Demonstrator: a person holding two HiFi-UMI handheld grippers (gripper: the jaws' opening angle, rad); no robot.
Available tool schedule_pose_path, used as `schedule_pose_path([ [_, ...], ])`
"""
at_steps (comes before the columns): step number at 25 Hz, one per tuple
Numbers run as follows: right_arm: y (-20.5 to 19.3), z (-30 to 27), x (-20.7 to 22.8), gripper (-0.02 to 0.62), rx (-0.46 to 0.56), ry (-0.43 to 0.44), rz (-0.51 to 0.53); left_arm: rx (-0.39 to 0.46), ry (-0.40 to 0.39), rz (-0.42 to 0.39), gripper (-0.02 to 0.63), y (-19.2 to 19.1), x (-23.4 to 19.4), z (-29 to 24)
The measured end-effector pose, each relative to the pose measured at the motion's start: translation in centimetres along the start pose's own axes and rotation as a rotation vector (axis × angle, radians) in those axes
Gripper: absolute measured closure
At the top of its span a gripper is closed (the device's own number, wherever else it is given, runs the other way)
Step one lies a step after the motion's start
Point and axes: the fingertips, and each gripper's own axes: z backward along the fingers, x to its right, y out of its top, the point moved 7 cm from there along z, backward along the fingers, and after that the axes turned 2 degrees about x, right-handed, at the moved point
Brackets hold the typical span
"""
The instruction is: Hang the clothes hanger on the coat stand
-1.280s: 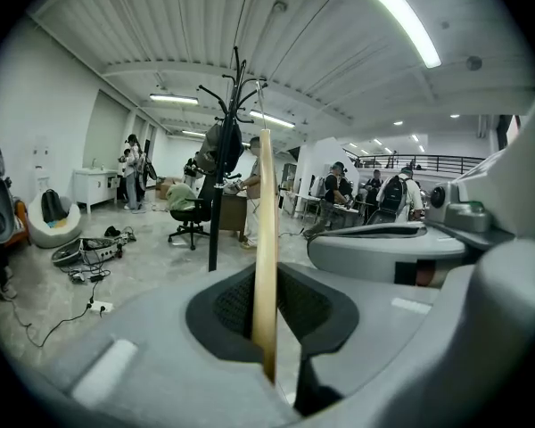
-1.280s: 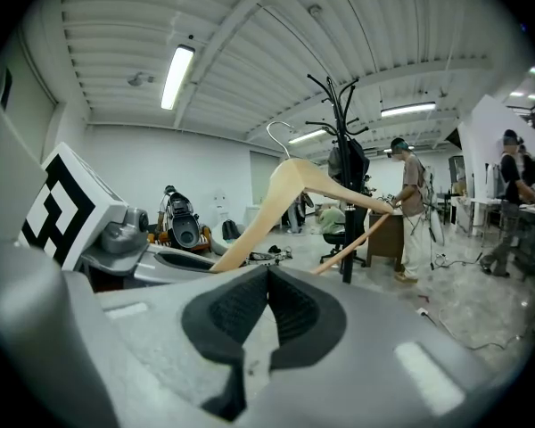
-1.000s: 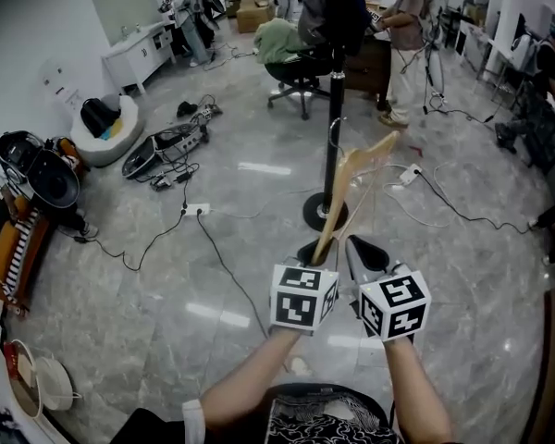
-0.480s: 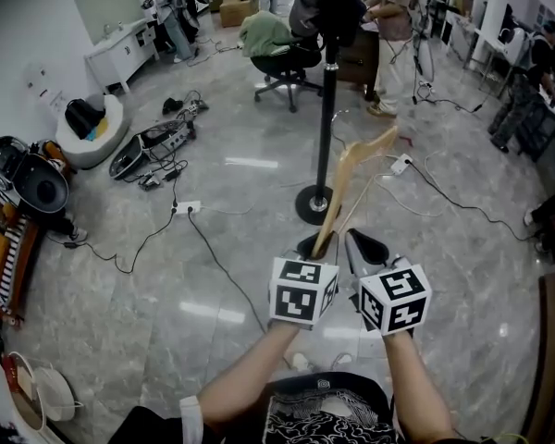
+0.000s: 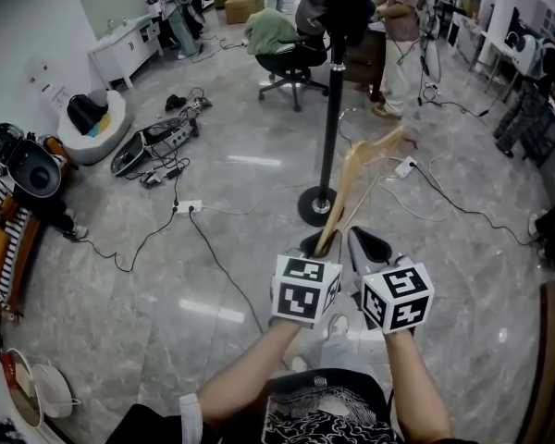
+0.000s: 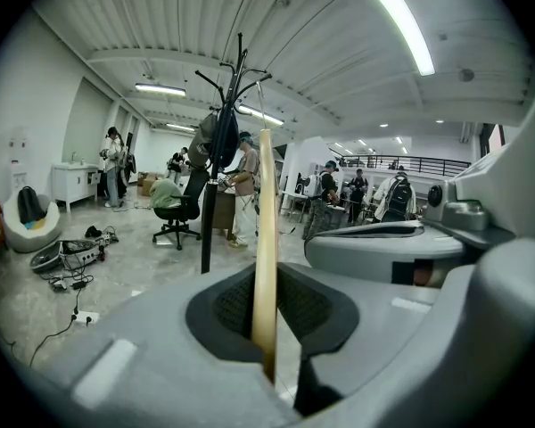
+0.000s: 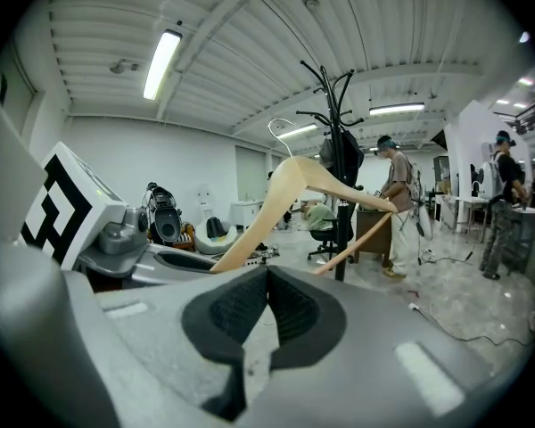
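A pale wooden clothes hanger (image 5: 353,168) rises tilted from my left gripper (image 5: 316,245), which is shut on the lower end of one arm. In the left gripper view the hanger (image 6: 266,230) stands edge-on between the pads. Its wire hook points toward the black coat stand (image 5: 332,109), whose round base (image 5: 316,207) sits on the floor just beyond the grippers. Dark clothes hang at the stand's top. My right gripper (image 5: 368,248) is close beside the left one, shut and empty. The right gripper view shows the hanger (image 7: 281,194) to the left of its jaws and the coat stand (image 7: 341,212) ahead.
Cables and a power strip (image 5: 187,207) trail over the marble floor at left. An office chair (image 5: 291,61) with a green garment stands behind the coat stand. A person (image 5: 402,35) stands at a desk at the back right. Equipment (image 5: 28,169) lies at far left.
Both grippers, with the hanger, have edged a little forward toward the coat stand. The left grip on the hanger is unchanged.
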Motion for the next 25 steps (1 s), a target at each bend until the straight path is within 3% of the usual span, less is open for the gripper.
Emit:
schedule_pose_path([
  [25, 3.1, -8.7, 16.5, 0.595, 0.021, 0.061, -0.057, -0.065, 0.048, -0.035, 0.563, 5.8, 0.1, -17.1],
])
